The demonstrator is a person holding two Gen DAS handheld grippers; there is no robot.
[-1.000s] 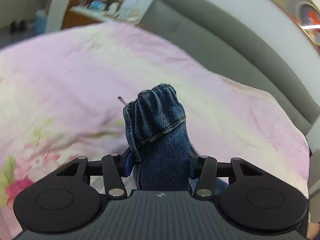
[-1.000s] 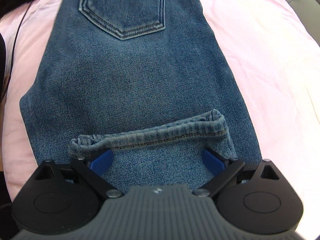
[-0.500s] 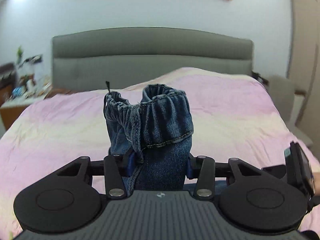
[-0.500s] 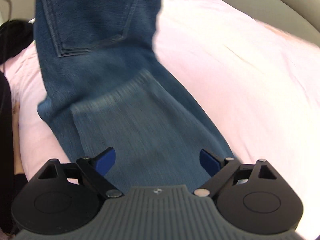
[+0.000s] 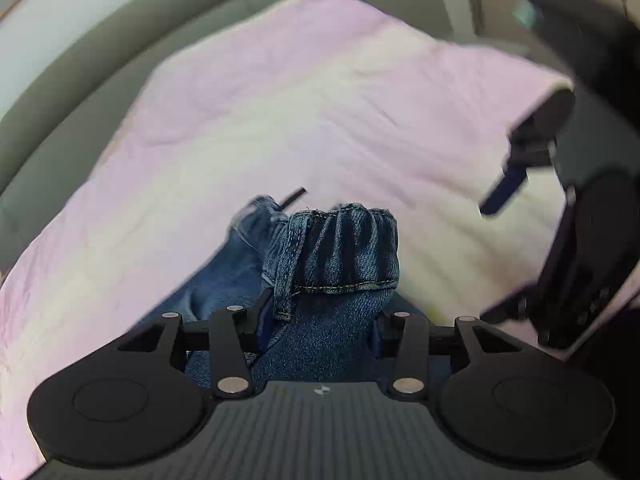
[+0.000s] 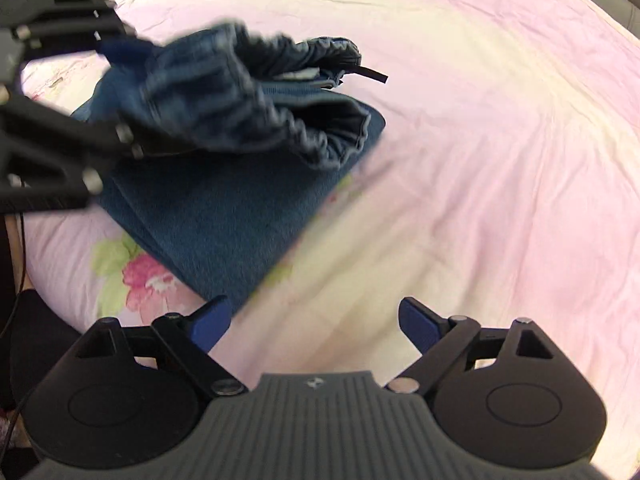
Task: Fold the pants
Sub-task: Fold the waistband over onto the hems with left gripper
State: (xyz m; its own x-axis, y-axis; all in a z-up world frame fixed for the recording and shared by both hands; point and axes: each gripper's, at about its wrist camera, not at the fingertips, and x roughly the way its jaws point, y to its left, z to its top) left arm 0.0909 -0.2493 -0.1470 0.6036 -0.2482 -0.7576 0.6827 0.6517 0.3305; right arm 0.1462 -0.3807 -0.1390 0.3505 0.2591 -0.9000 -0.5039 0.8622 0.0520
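Blue denim pants [image 6: 224, 208] lie folded on the pink bedspread at the left of the right wrist view. My left gripper [image 5: 318, 322] is shut on the bunched elastic waistband [image 5: 340, 256] of the pants and holds it above the folded part; it shows blurred at the upper left of the right wrist view [image 6: 116, 92]. My right gripper [image 6: 314, 320] is open and empty, just right of the folded pants over bare bedspread. It also shows at the right of the left wrist view [image 5: 560, 184].
The pink floral bedspread [image 6: 480, 140] covers the bed. A grey padded headboard [image 5: 72, 80] runs along the far side in the left wrist view. The bed's edge and a dark floor area [image 6: 24, 320] are at the lower left.
My right gripper let go of the pant hem and drew back to the right, off the pants. My left gripper swung around with the waistband and carried it over the folded part.
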